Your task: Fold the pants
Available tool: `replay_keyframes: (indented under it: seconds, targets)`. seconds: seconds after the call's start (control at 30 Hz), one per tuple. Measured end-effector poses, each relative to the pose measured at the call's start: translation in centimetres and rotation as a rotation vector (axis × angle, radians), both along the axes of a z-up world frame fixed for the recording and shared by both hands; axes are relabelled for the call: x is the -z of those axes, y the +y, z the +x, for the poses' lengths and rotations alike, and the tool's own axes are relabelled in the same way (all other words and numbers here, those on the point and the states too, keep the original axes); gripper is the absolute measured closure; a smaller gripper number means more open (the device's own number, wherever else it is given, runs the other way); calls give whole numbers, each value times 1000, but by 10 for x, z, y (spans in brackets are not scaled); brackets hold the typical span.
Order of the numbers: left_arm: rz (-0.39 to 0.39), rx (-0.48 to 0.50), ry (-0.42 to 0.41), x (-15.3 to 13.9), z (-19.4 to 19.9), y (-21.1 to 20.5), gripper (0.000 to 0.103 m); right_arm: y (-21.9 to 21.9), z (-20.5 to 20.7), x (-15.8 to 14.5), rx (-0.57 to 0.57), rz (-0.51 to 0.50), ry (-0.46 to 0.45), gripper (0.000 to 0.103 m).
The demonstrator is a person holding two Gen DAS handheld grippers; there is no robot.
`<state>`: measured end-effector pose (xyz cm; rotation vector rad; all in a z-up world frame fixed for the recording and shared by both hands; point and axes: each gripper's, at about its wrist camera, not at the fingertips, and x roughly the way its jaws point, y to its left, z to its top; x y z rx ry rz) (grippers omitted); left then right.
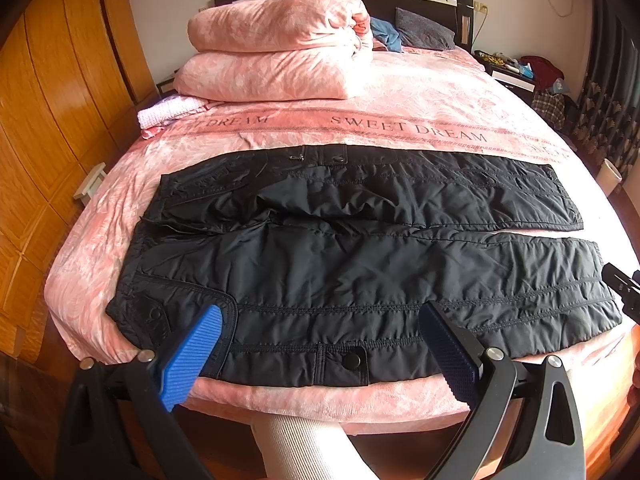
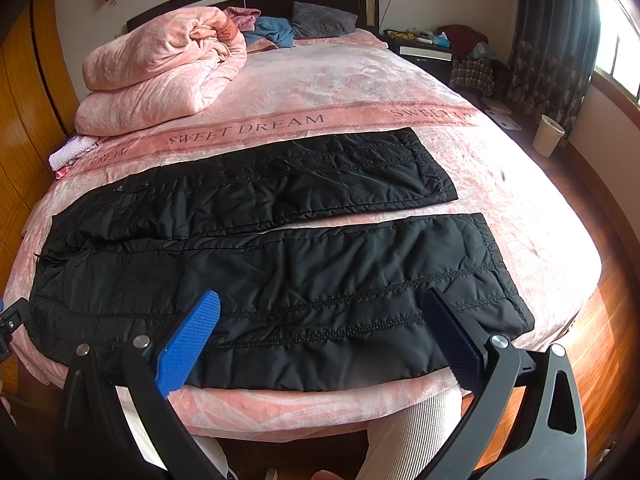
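Black padded pants (image 1: 360,248) lie spread flat across the foot of the pink bed, waist to the left, both legs running right with a gap between them. They also show in the right wrist view (image 2: 280,264). My left gripper (image 1: 322,320) is open and empty, hovering over the near leg's waist end by a snap button (image 1: 352,361). My right gripper (image 2: 320,312) is open and empty over the near leg, toward its cuff (image 2: 500,276). The right gripper's tip (image 1: 624,288) shows at the left view's right edge.
Pink "SWEET DREAM" bedspread (image 1: 420,96). A folded pink duvet (image 1: 276,44) and pillows lie at the headboard. A wooden wardrobe (image 1: 52,120) stands left. A cluttered nightstand (image 2: 432,46), white bin (image 2: 547,135) and window are right. The person's legs (image 1: 296,448) are at the bed's foot.
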<state>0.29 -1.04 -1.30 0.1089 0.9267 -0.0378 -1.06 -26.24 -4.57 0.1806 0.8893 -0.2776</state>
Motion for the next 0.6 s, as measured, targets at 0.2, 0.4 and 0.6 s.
replay_keyframes:
  seconds: [0.2,0.4,0.6]
  targets:
    - [0,-1,13,9,9,-5,4,-4,8,4,3,2,7,2]
    - [-39,-6,48,12,17,0,4,-9,17,8,-12,-7,19,2]
    - [-142,-16,31,9,42,5,4,-25,42,-5,-32,-104,-14,2]
